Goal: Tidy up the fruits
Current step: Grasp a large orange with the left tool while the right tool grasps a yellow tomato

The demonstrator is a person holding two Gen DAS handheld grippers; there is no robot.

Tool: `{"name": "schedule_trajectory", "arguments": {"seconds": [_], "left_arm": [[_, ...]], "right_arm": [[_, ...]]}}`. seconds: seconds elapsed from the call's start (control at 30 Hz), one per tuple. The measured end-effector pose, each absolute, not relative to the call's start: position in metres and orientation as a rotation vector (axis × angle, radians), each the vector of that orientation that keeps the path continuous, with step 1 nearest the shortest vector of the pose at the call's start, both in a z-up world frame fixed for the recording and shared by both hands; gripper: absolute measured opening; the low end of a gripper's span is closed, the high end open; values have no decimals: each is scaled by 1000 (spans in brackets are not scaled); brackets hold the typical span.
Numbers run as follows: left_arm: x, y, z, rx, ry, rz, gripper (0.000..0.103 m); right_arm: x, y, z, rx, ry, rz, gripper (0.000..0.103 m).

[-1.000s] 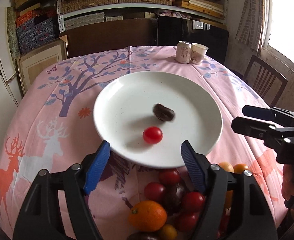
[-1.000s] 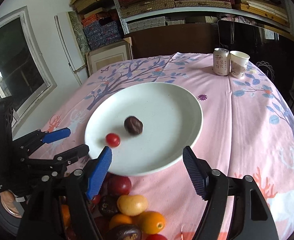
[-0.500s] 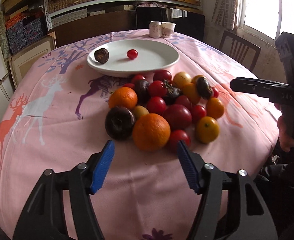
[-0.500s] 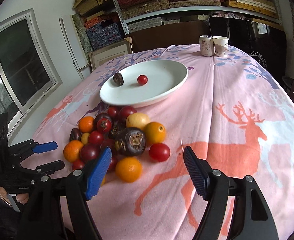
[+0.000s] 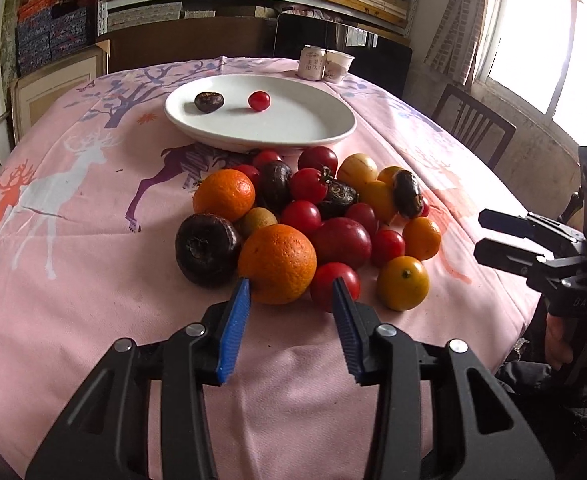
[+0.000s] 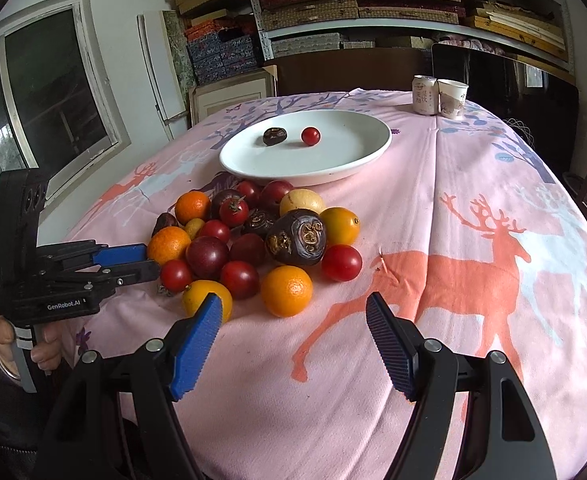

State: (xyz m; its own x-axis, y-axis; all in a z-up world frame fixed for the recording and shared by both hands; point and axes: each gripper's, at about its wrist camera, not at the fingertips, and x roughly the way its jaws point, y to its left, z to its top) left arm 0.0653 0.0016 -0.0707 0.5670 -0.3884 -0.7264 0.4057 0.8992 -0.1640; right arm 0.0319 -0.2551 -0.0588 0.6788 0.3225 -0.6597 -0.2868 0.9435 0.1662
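A pile of oranges, red tomatoes and dark fruits [image 5: 313, 216] [image 6: 253, 236] lies on the pink tablecloth in front of a white plate [image 5: 333, 136] [image 6: 357, 164]. The plate holds one dark fruit [image 5: 209, 102] and one cherry tomato [image 5: 259, 101]. My left gripper [image 5: 289, 292] [image 6: 133, 262] sits at the near edge of the pile. Its jaws are closing, with nothing pressed between the pads. A large orange [image 5: 277, 264] lies just beyond its tips. My right gripper [image 6: 293, 312] [image 5: 493, 236] stands open, just short of another orange [image 6: 286, 290].
A drink can [image 5: 312, 63] [image 6: 424, 94] and a paper cup [image 5: 338, 65] [image 6: 452, 98] stand at the table's far edge. A wooden chair [image 5: 473, 128] is at the right. Shelves with boxes fill the back wall. The table's near edge is just below both grippers.
Both grippers have drawn back from above the plate to the near side of the fruit pile. The left jaws have narrowed. The right jaws keep their width.
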Motion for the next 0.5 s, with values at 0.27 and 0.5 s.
{"name": "schedule_trajectory", "arguments": {"seconds": [0.27, 0.5], "left_arm": [[88, 35, -86, -255, 936, -542, 44], [107, 18, -92, -288, 949, -535, 49]], "right_arm": [[27, -241, -60, 7, 751, 378, 75], [14, -216, -61, -78, 729, 453, 75]]}}
